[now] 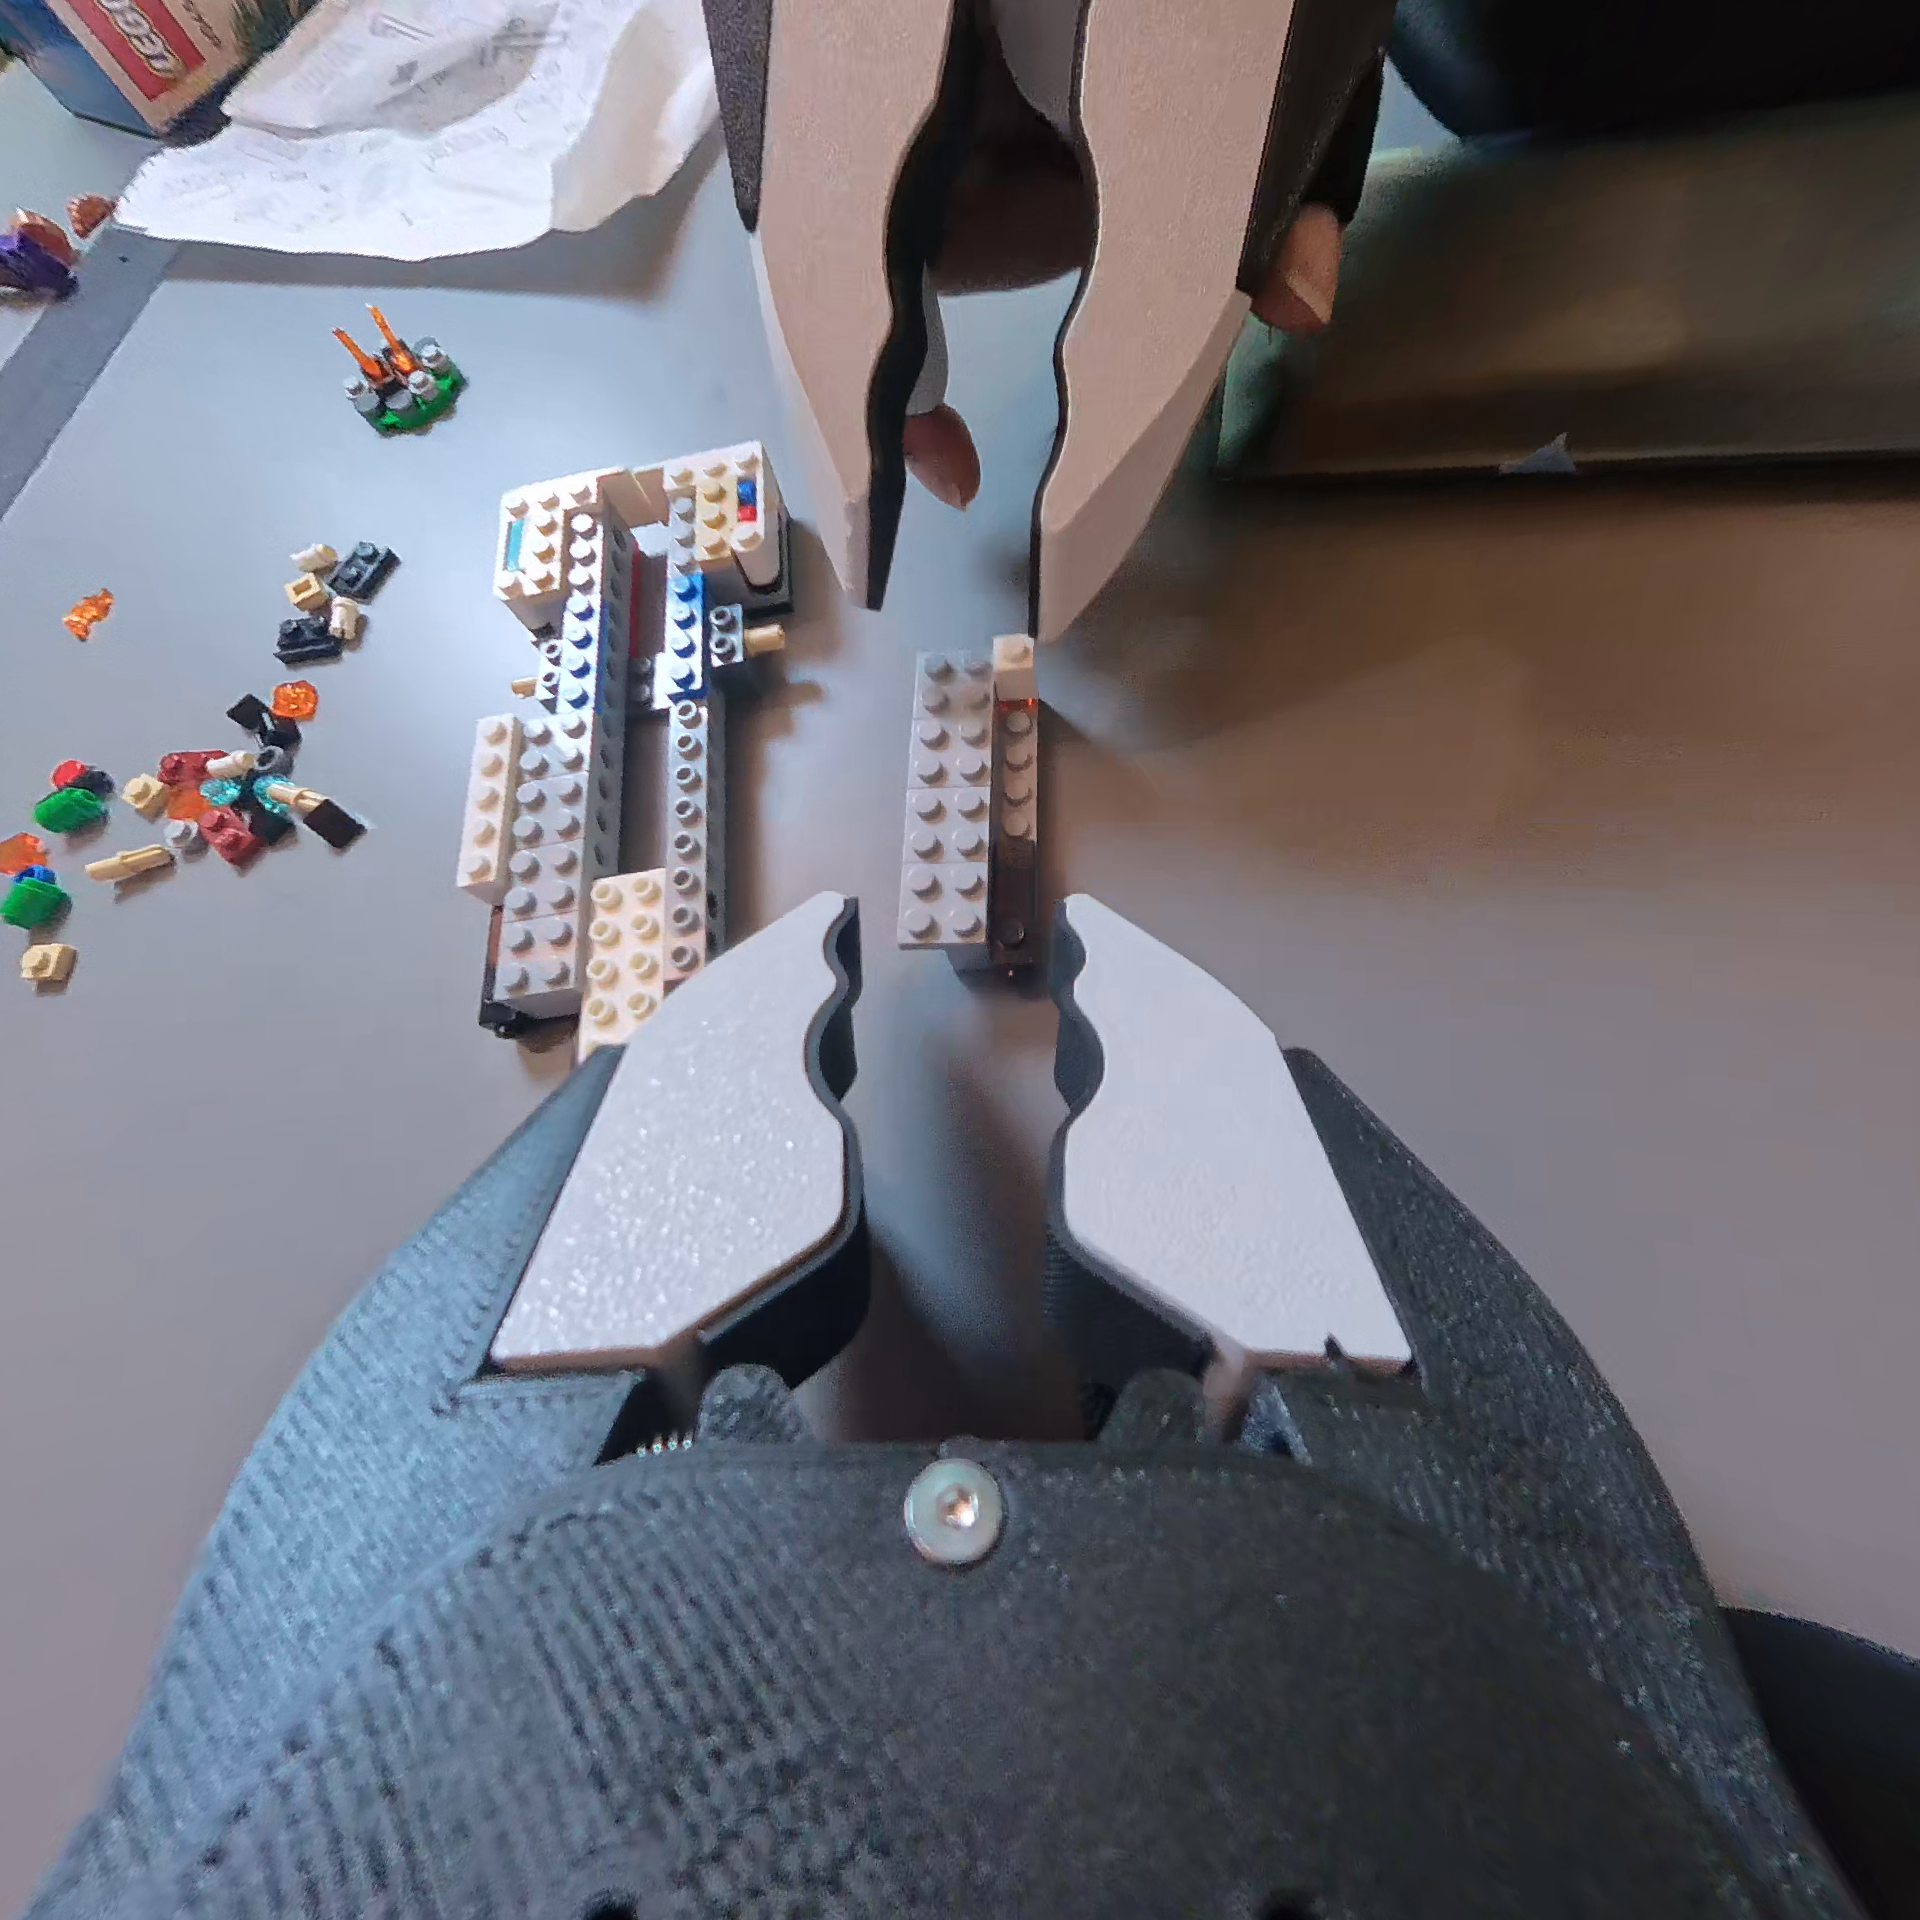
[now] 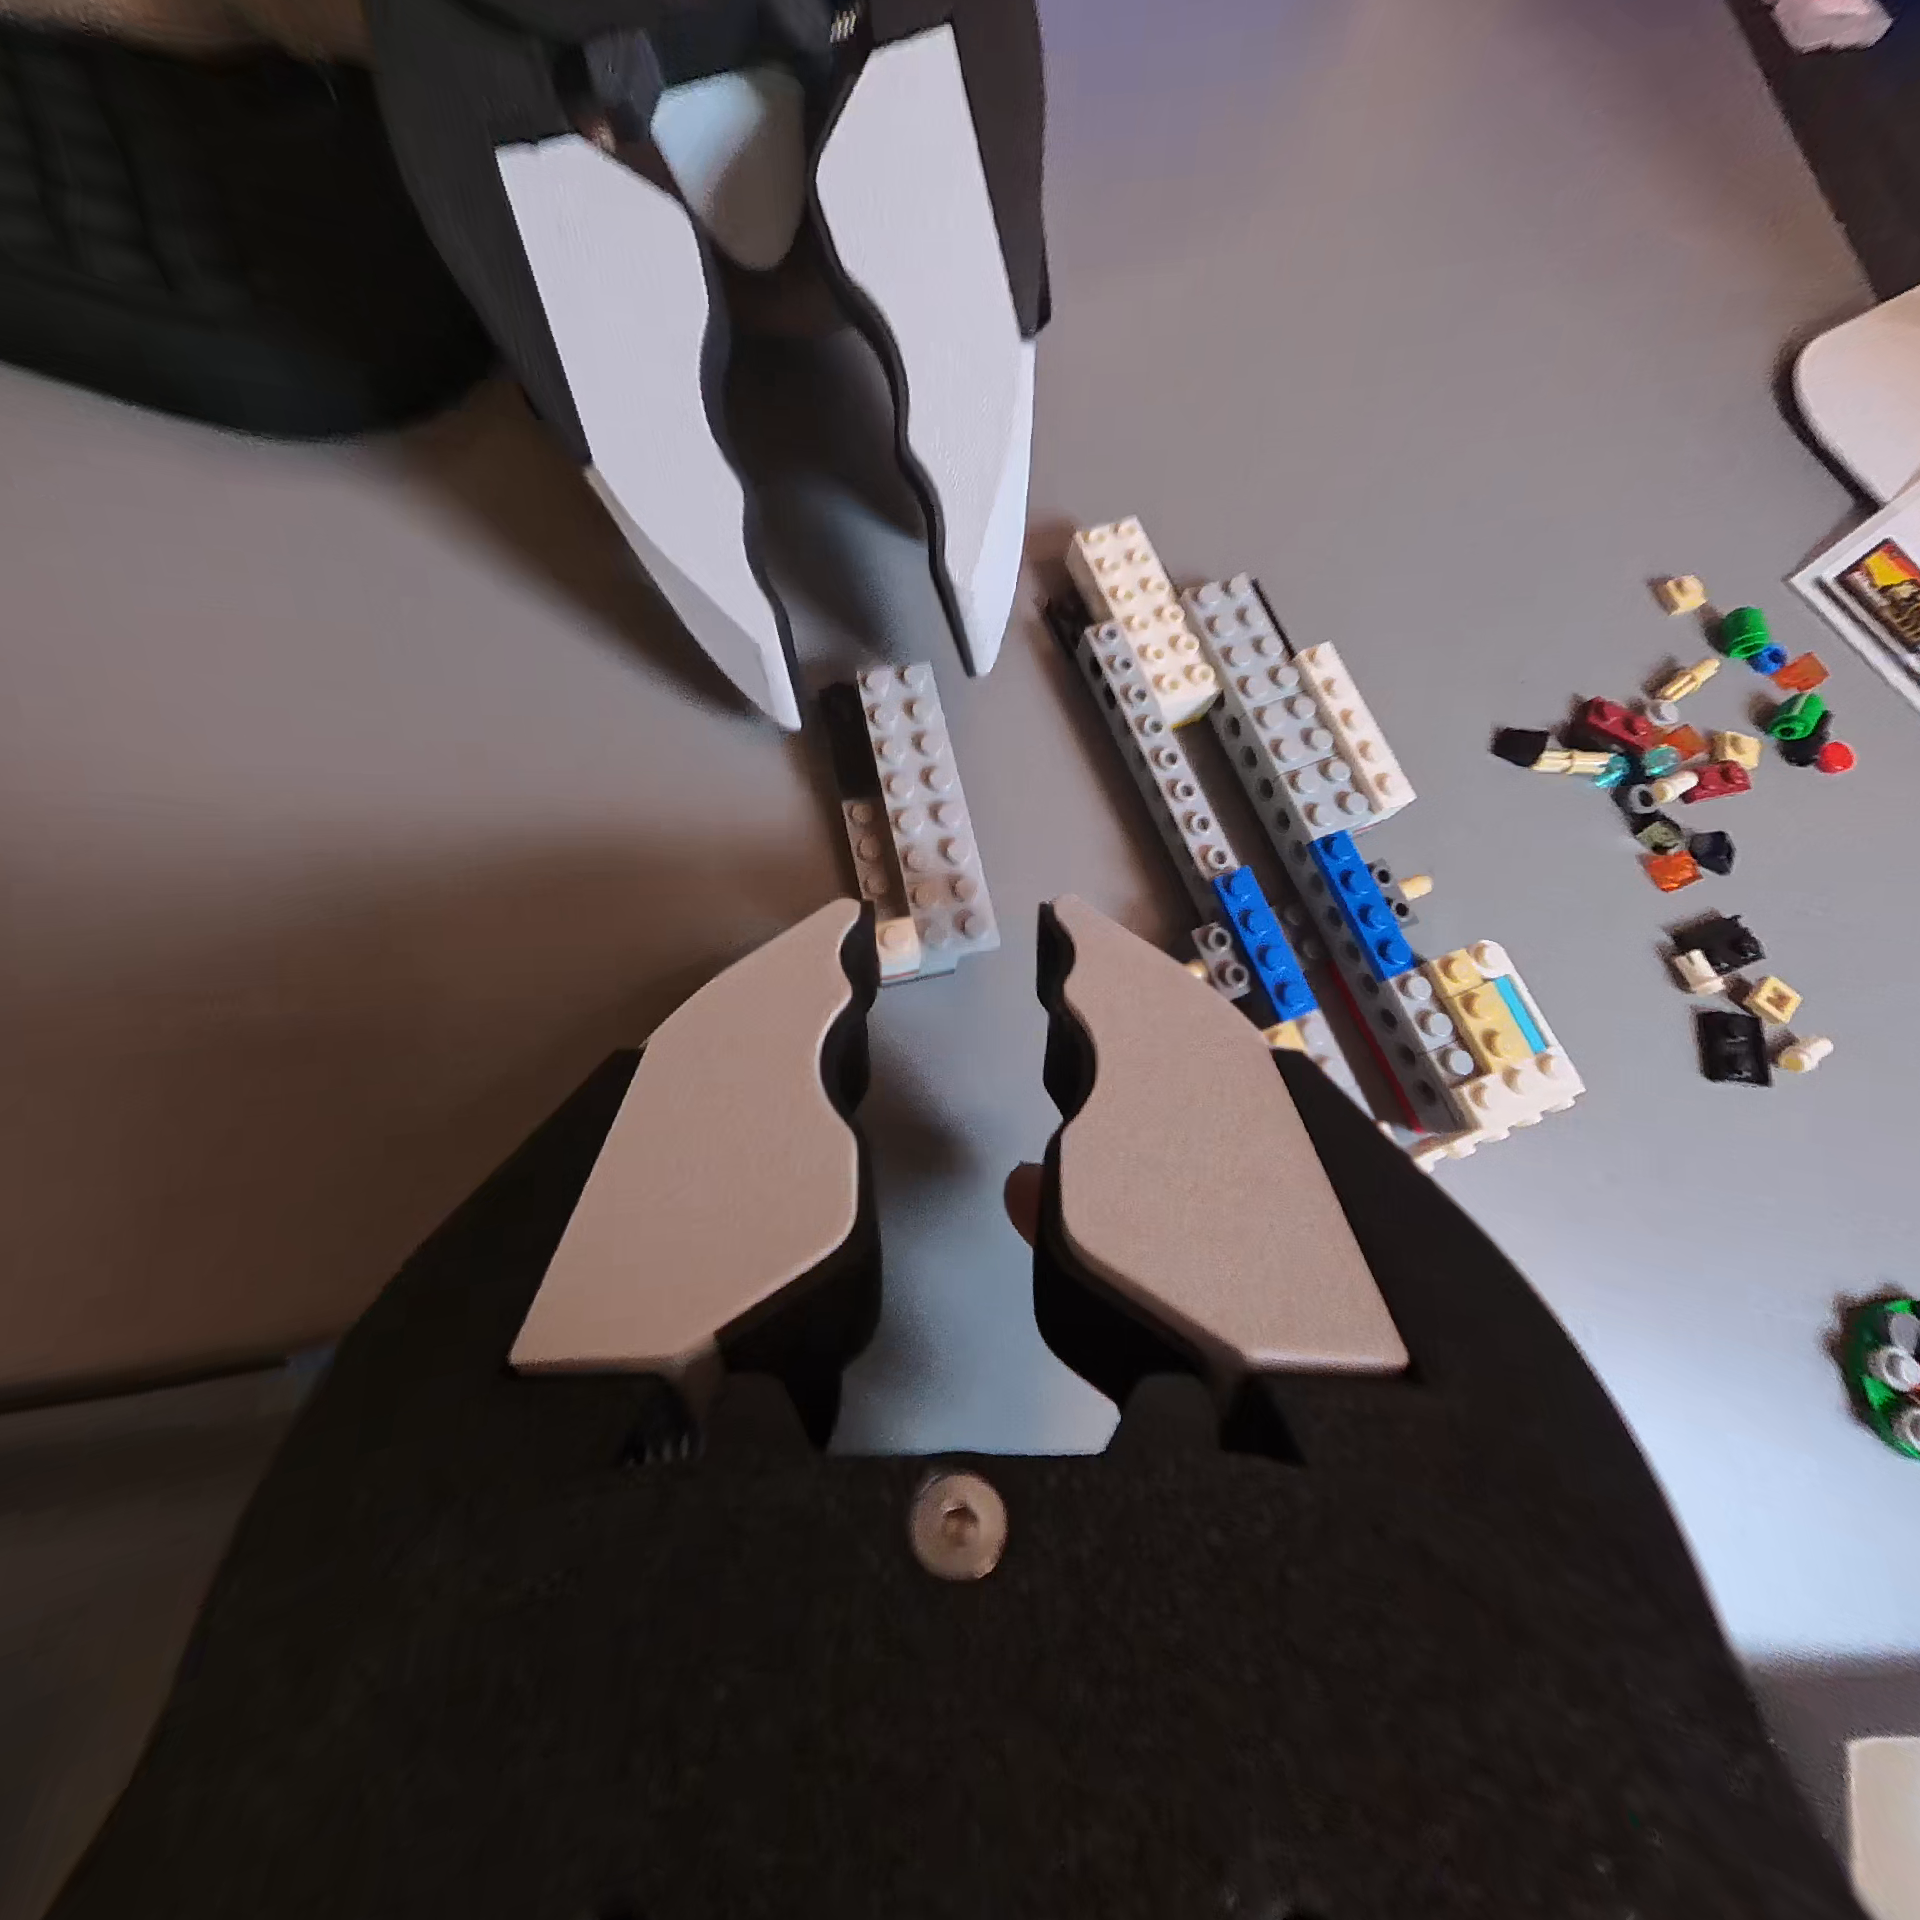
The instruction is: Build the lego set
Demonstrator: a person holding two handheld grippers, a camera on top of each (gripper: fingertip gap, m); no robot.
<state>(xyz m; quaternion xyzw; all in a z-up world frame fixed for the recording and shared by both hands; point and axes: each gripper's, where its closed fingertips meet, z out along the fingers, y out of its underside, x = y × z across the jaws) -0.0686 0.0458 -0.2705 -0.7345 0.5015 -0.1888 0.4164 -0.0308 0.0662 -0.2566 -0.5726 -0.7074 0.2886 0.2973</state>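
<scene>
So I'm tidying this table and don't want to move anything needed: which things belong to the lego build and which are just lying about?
In use:
- small grey strip, between both open grippers, left and right
- main model
- loose pieces
- green round piece
- instruction sheet

Lying about:
- lego box
- dark object at the table edge

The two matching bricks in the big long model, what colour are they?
Blue bricks, clearest in the right wrist view.
</scene>
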